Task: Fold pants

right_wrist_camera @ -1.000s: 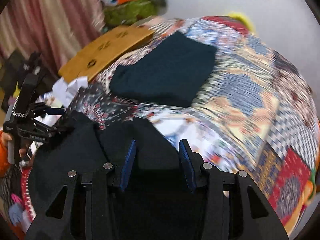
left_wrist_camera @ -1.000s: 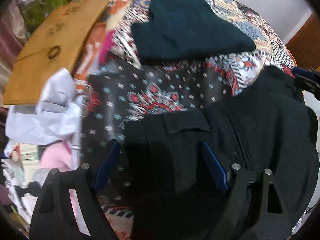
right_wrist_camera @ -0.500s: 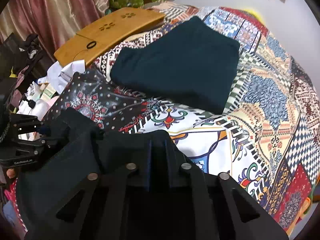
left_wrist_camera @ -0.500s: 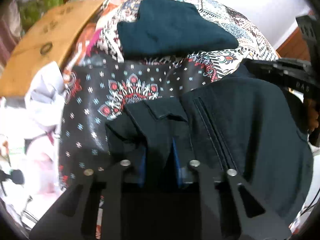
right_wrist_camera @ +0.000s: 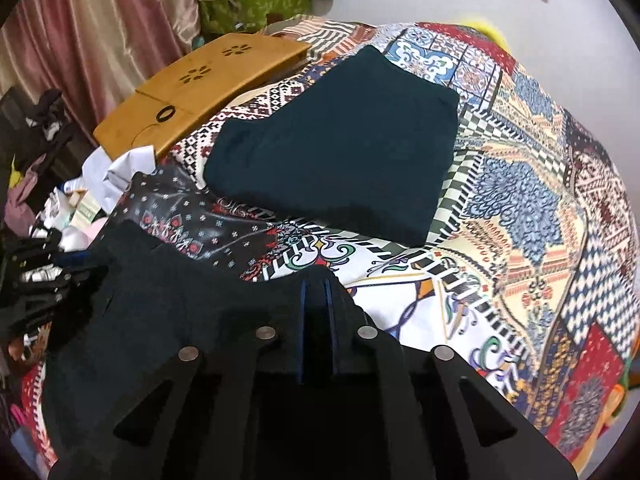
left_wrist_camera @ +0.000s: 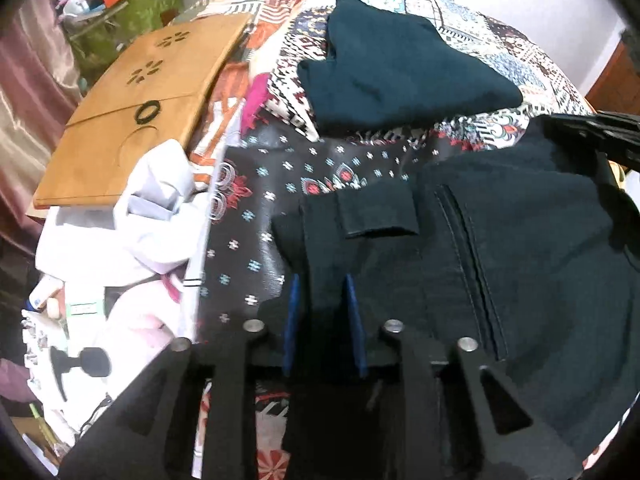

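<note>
You hold two black grippers with blue pads over a patchwork bedspread (right_wrist_camera: 520,184) bearing two dark garments. Your left gripper (left_wrist_camera: 322,284), jaws easing apart, pinches the waistband of the soft black pants (left_wrist_camera: 520,248) nearest you. Your right gripper (right_wrist_camera: 316,292) is clamped on their other edge; a folded teal garment (right_wrist_camera: 336,152) lies flat beyond.

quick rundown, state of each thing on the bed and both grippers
left gripper: jaws opening, dark cloth between them
right gripper: shut on the black pants
black pants: unfolded, held near the waist by both grippers
teal garment: folded, lying flat on the bedspread
wooden lap tray: lying flat at the bed's edge
white cloth: crumpled beside the tray
bedspread: spread out
</note>
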A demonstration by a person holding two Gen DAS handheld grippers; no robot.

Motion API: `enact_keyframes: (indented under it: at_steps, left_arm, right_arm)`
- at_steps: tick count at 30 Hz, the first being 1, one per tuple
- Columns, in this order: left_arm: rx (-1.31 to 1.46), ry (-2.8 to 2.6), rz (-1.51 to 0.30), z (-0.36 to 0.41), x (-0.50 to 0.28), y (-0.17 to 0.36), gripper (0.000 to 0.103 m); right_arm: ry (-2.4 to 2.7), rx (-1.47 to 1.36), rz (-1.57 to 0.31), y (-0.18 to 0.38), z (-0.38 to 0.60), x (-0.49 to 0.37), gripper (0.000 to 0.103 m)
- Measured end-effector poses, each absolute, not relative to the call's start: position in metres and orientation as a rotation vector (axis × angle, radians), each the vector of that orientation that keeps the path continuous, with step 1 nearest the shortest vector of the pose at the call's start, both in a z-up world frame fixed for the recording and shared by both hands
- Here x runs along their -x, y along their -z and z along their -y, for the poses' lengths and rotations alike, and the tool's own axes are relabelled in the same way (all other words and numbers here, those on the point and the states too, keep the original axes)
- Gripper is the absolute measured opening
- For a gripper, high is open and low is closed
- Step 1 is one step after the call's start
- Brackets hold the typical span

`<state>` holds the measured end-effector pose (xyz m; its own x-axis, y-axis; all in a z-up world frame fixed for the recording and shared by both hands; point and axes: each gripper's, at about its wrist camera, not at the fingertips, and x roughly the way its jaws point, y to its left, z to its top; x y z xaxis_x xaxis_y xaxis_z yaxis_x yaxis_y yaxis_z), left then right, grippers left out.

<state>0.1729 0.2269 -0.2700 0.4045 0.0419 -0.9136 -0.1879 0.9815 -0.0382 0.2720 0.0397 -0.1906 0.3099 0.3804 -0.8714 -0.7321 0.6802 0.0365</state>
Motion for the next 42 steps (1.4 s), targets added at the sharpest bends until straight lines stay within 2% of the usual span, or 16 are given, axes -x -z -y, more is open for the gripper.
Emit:
enact_keyframes:
  at_steps: [3,4,5,6,7,8,11,14,19,26,29,33,36,39,41,42]
  left_arm:
    - [0.093,-0.176,-1.092,-0.221,-0.165,0.242,0.031]
    - [0.087,-0.174,-1.073,-0.219,-0.161,0.233,0.037]
    - [0.084,-0.168,-1.052,-0.217,-0.156,0.224,0.048]
    - [0.079,-0.163,-1.022,-0.213,-0.149,0.212,0.055]
    - [0.072,-0.161,-0.997,-0.21,-0.143,0.204,0.063]
    - [0.062,-0.158,-0.974,-0.206,-0.138,0.196,0.067]
    - [0.033,-0.125,-0.938,-0.188,-0.119,0.18,0.076]
    - [0.006,-0.092,-0.934,-0.17,-0.102,0.176,0.08]
    - [-0.04,-0.055,-0.986,-0.143,-0.078,0.193,0.085]
    - [-0.017,-0.025,-1.083,-0.133,-0.057,0.23,0.085]
    - [-0.023,-0.04,-1.073,-0.13,-0.059,0.238,0.086]
    - [-0.038,-0.035,-1.072,-0.121,-0.075,0.242,0.086]
    - [-0.074,-0.044,-1.05,-0.112,-0.083,0.24,0.085]
    - [-0.075,-0.016,-1.021,-0.11,-0.084,0.237,0.068]
    - [-0.058,-0.001,-1.02,-0.109,-0.085,0.236,0.044]
    - [-0.056,-0.004,-1.021,-0.109,-0.086,0.235,0.039]
  right_arm:
    - [-0.767,0.422,-0.977,0.166,-0.025,-0.258,0.015]
    - [-0.764,0.435,-0.955,0.159,-0.019,-0.253,0.019]
    - [-0.76,0.452,-0.918,0.146,-0.011,-0.243,0.029]
    - [-0.757,0.455,-0.889,0.137,-0.004,-0.236,0.038]
    - [-0.756,0.449,-0.856,0.126,0.005,-0.227,0.043]
    - [-0.756,0.442,-0.834,0.118,0.013,-0.22,0.047]
    - [-0.769,0.414,-0.805,0.1,0.032,-0.197,0.053]
    - [-0.786,0.369,-0.787,0.094,0.048,-0.17,0.059]
    - [-0.794,0.358,-0.807,0.121,0.054,-0.131,0.062]
    - [-0.827,0.43,-0.912,0.178,0.041,-0.096,0.062]
    - [-0.816,0.452,-0.867,0.183,0.039,-0.09,0.062]
    - [-0.831,0.431,-0.908,0.184,0.031,-0.103,0.061]
    - [-0.845,0.432,-0.894,0.188,0.026,-0.104,0.053]
    - [-0.845,0.428,-0.871,0.188,0.023,-0.096,0.039]
    - [-0.858,0.419,-0.865,0.187,0.021,-0.096,0.029]
    - [-0.866,0.411,-0.867,0.186,0.02,-0.096,0.025]
